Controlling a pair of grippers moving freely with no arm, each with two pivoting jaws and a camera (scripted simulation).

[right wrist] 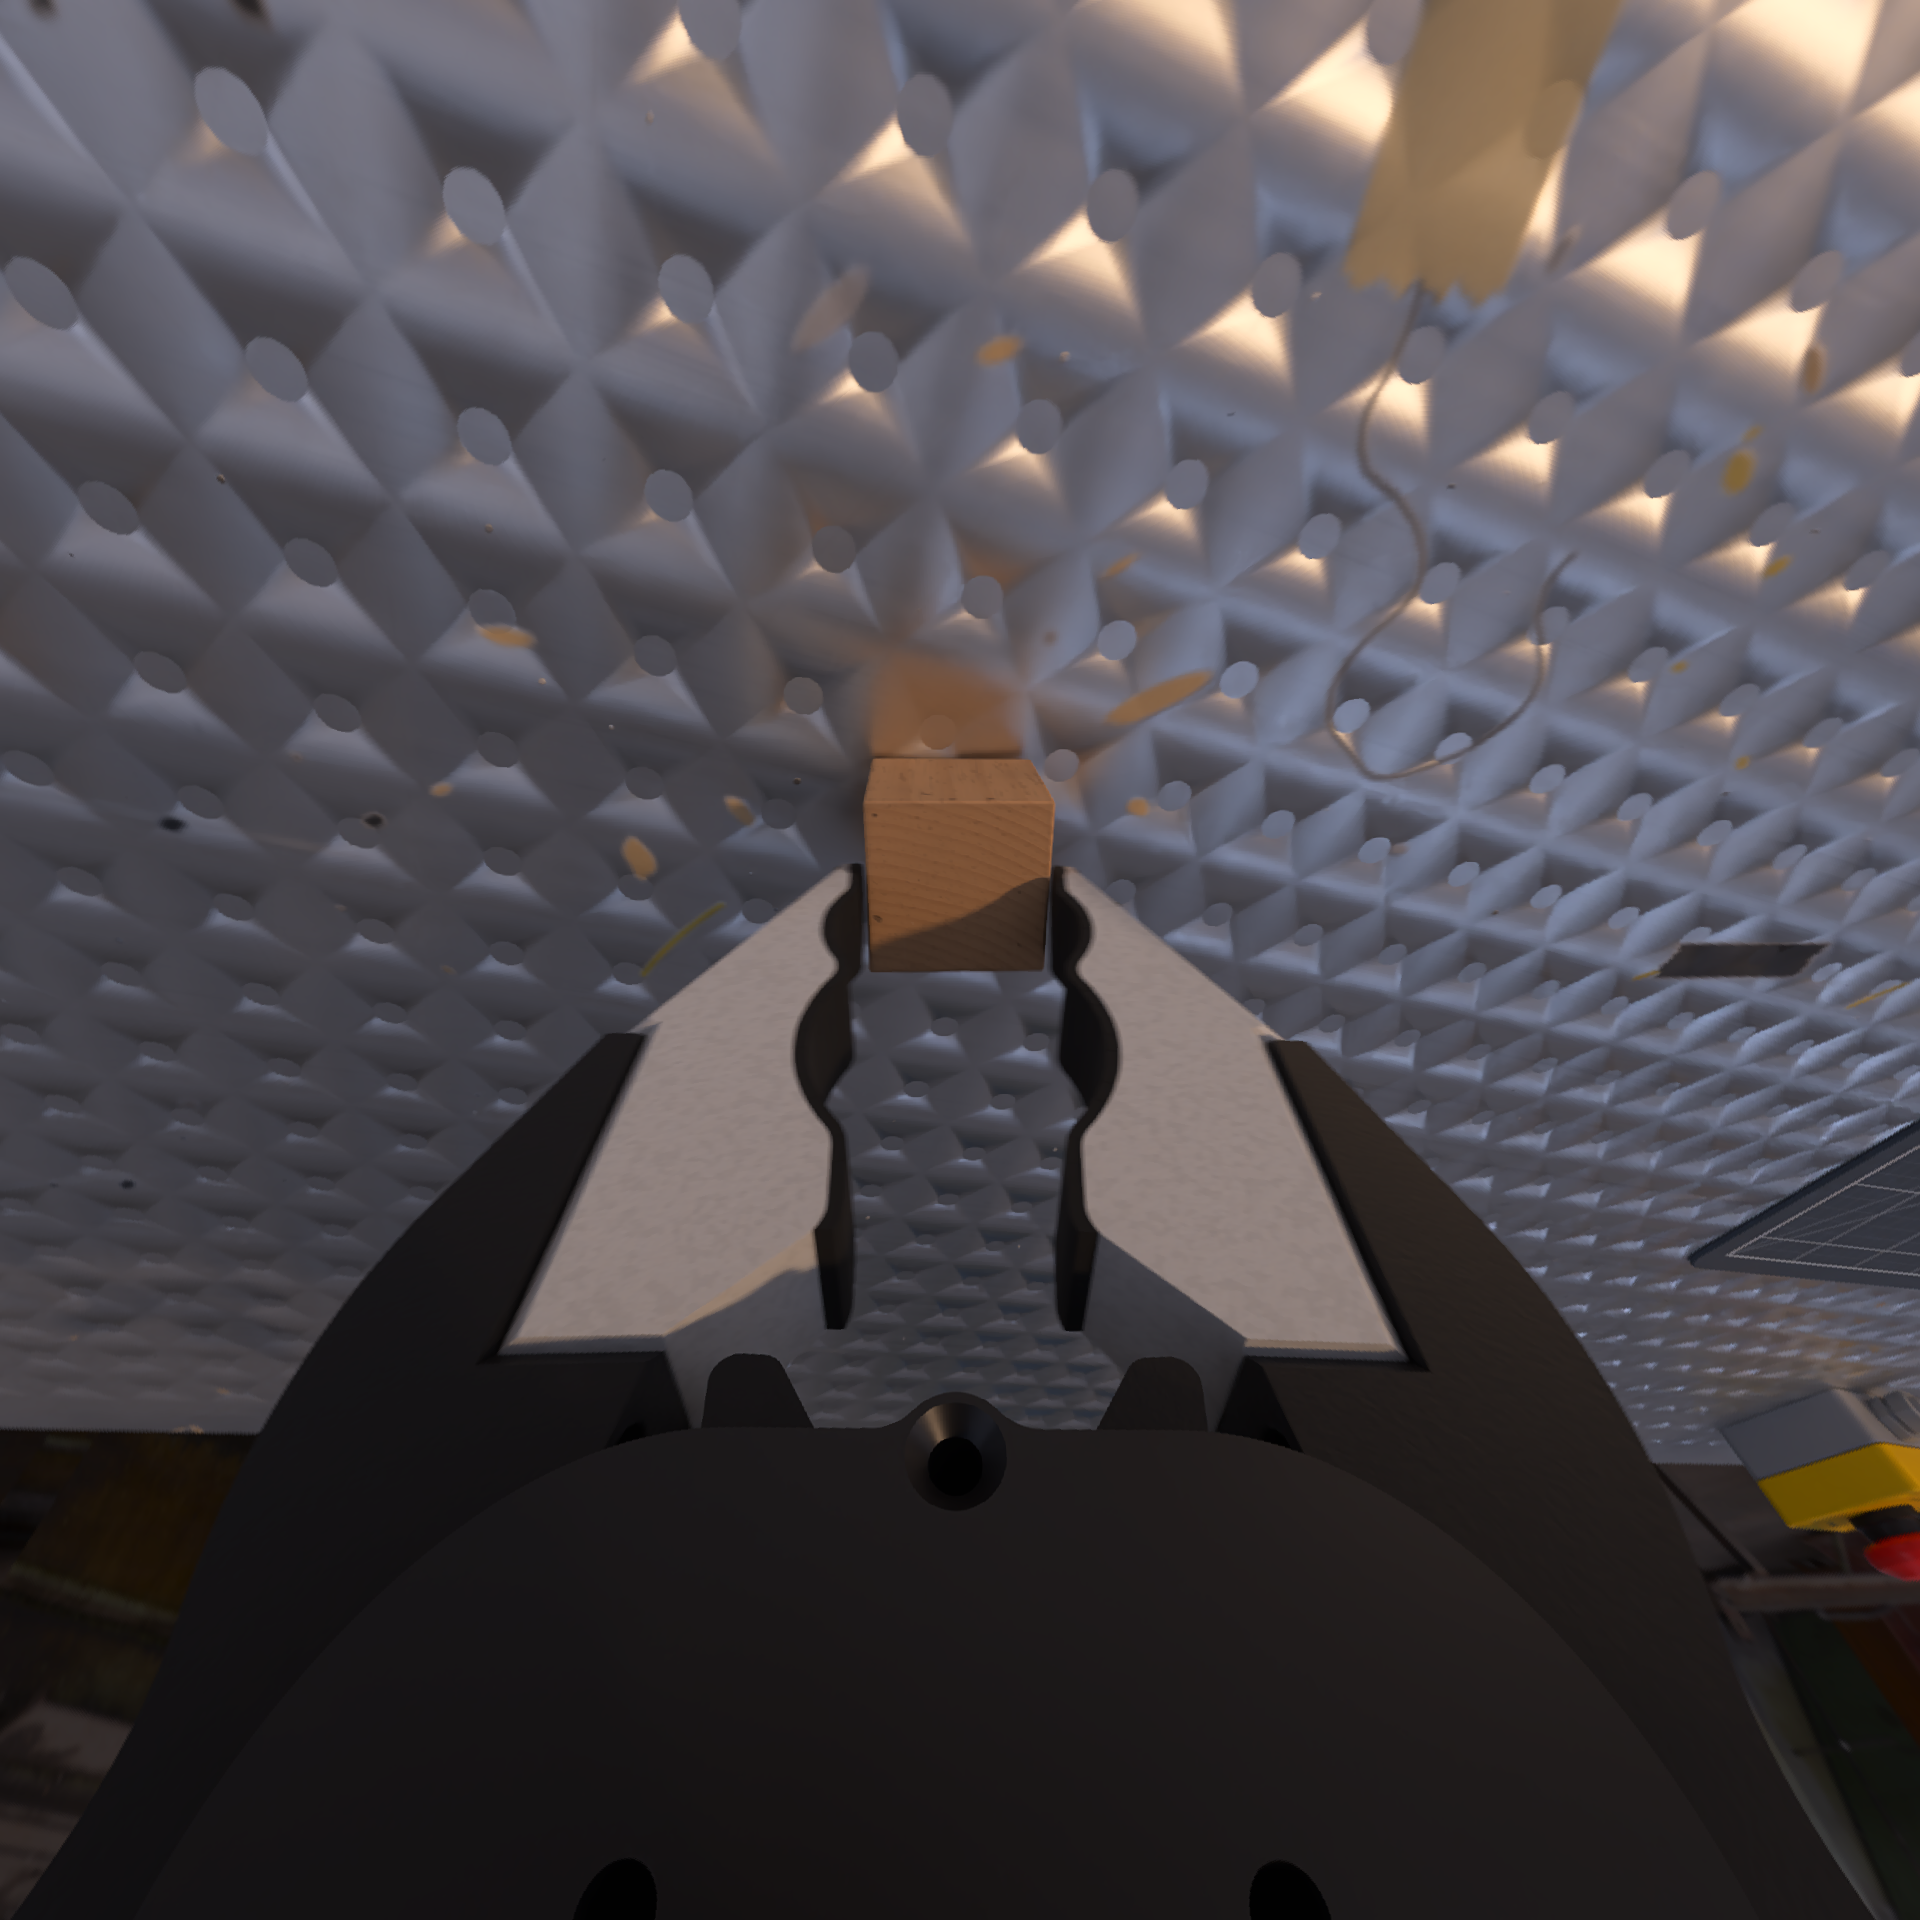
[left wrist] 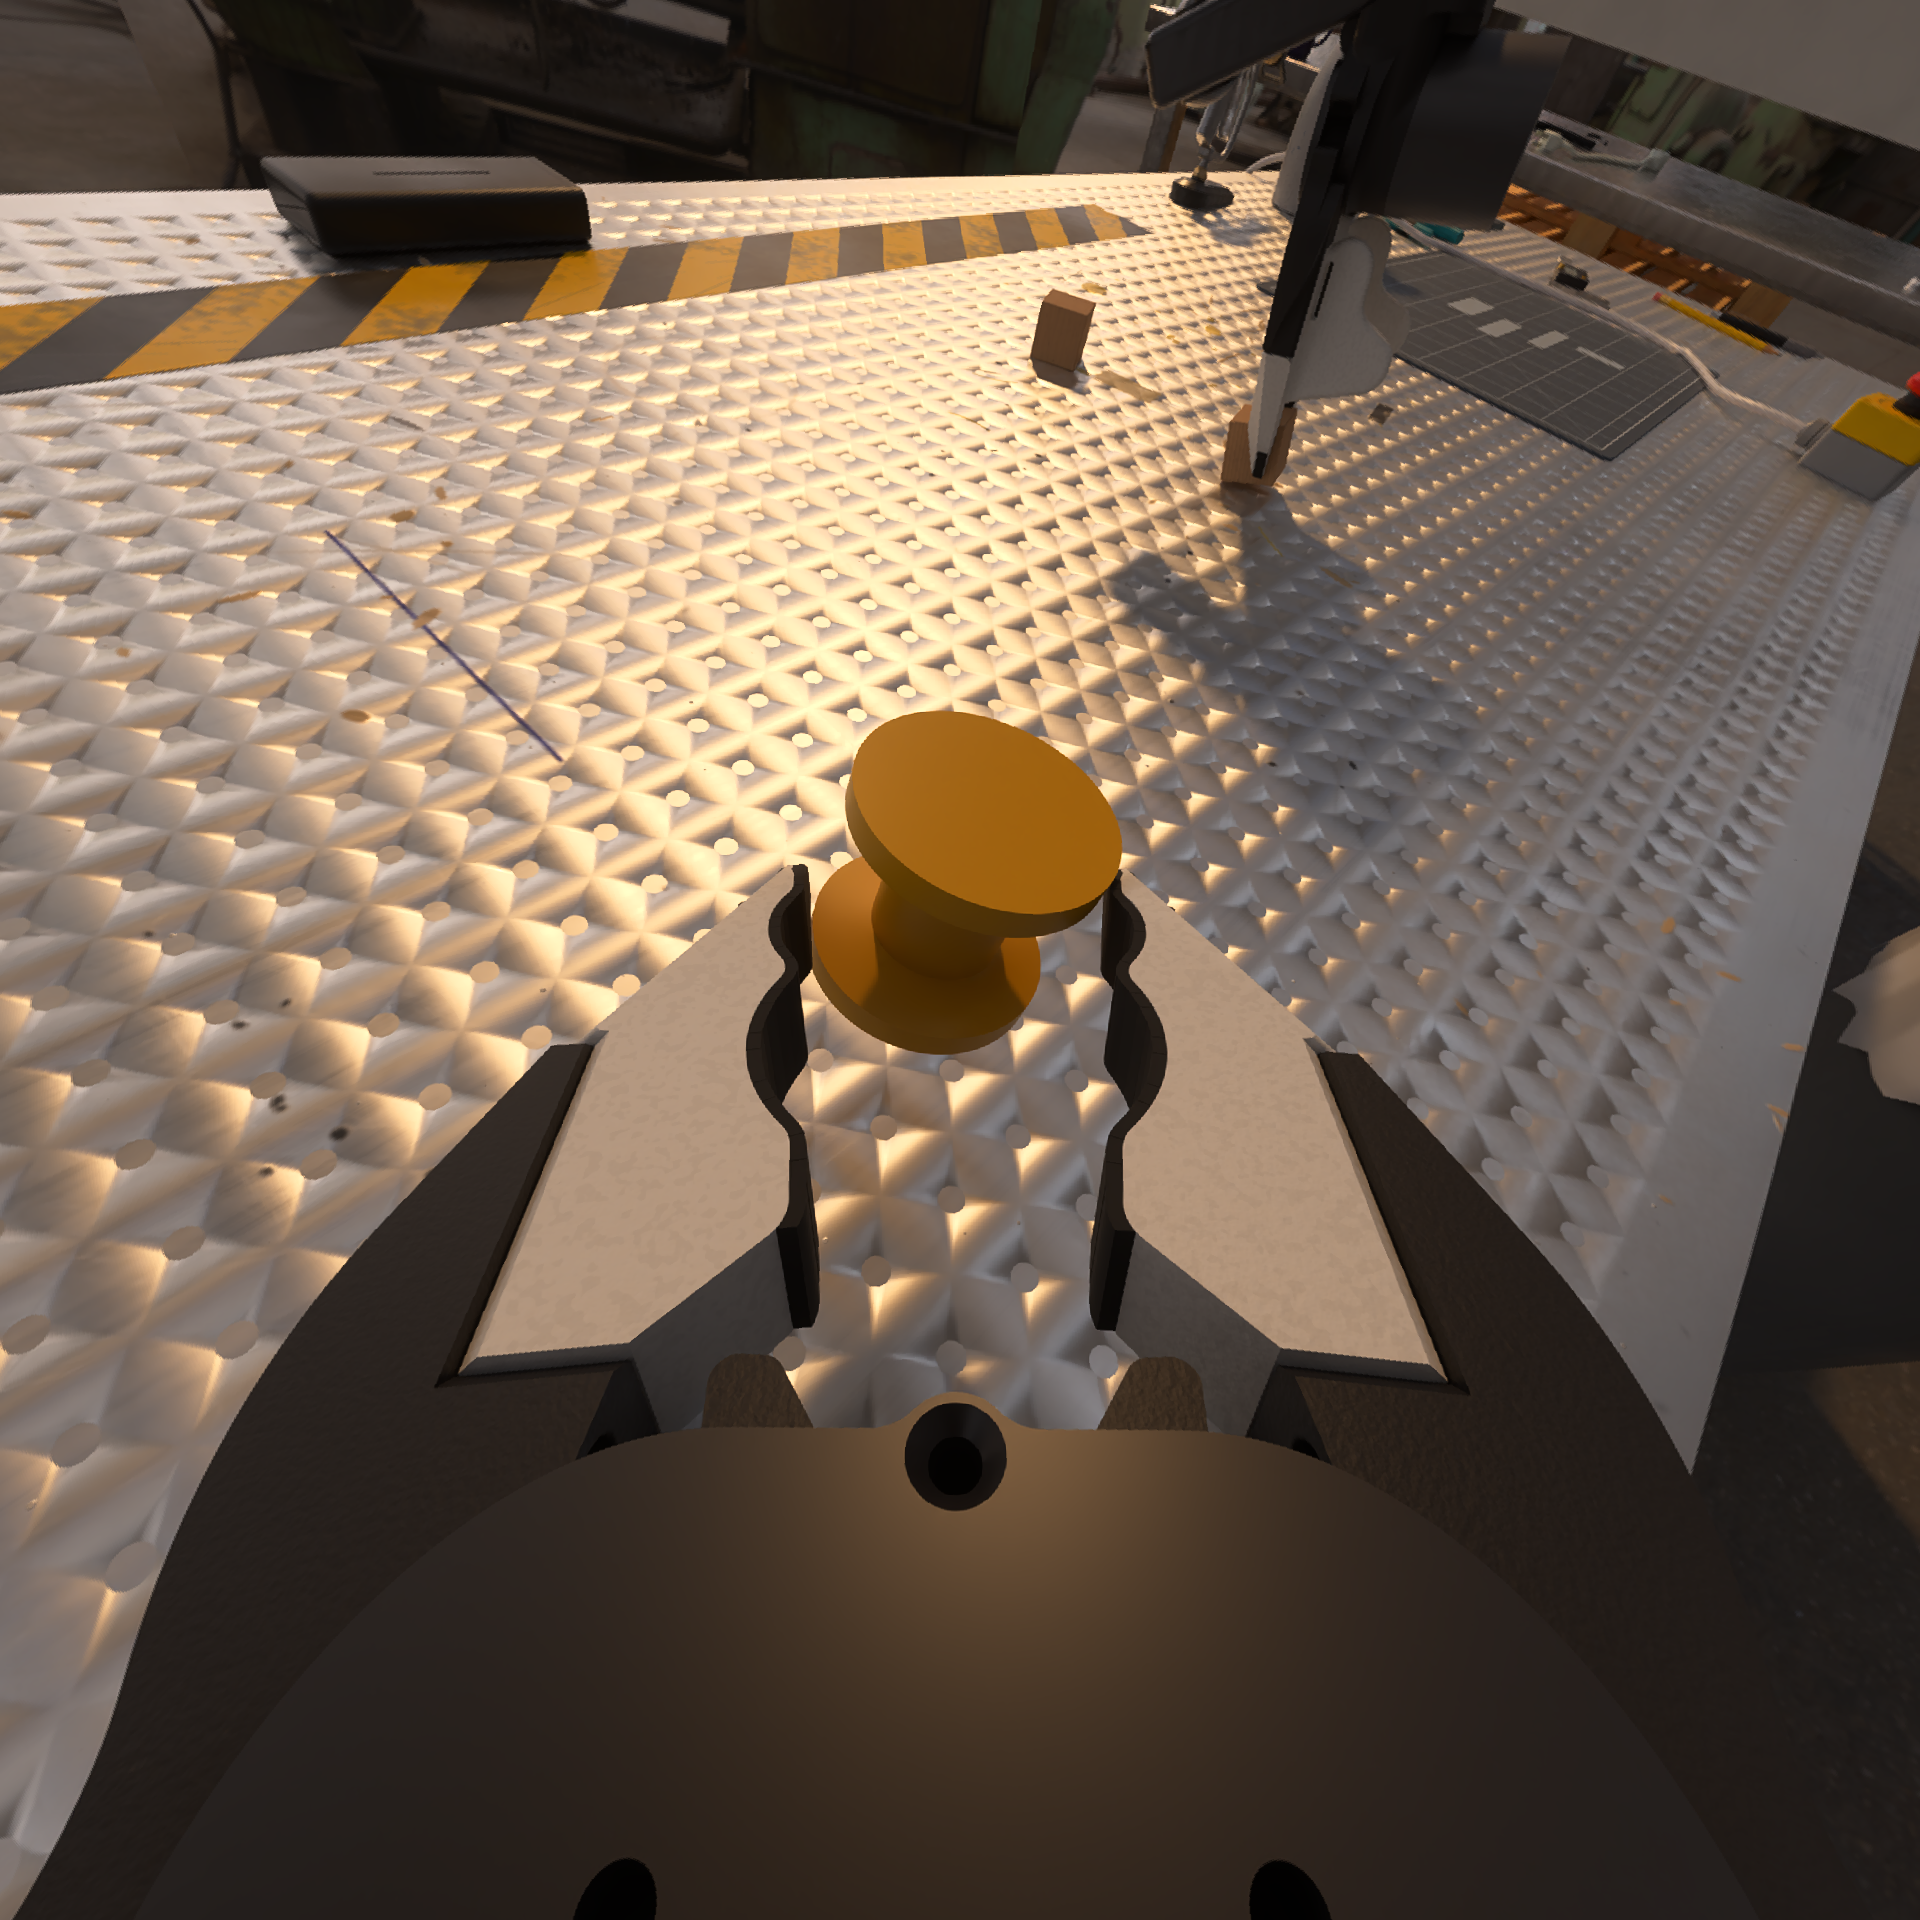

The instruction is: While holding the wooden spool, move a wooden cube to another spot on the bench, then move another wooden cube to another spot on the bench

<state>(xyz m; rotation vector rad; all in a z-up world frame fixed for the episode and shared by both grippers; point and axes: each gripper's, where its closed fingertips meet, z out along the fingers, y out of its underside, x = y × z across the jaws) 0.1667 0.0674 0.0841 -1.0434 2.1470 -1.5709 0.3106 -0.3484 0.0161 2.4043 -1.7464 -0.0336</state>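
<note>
Bench (left wrist: 520,935) is silvery-white metal, embossed diamond grid with small round holes, warm orange glare in patches, bluish-grey in the right wrist view; a yellow-and-dark-grey diagonal hazard stripe (left wrist: 582,281) crosses its far side beside a black flat box (left wrist: 426,203). Wooden spool (left wrist: 961,883) is a plain saturated orange-amber, both wooden cubes (right wrist: 956,862) (left wrist: 1062,330) pale tan with fine grain. Gripper fingers (left wrist: 665,1122) are speckled off-white with black wavy pads on dark brown-black bodies; dark grey mat (left wrist: 1538,353) has a white line grid, switch box (left wrist: 1870,436) is yellow on grey with a red button.
</note>
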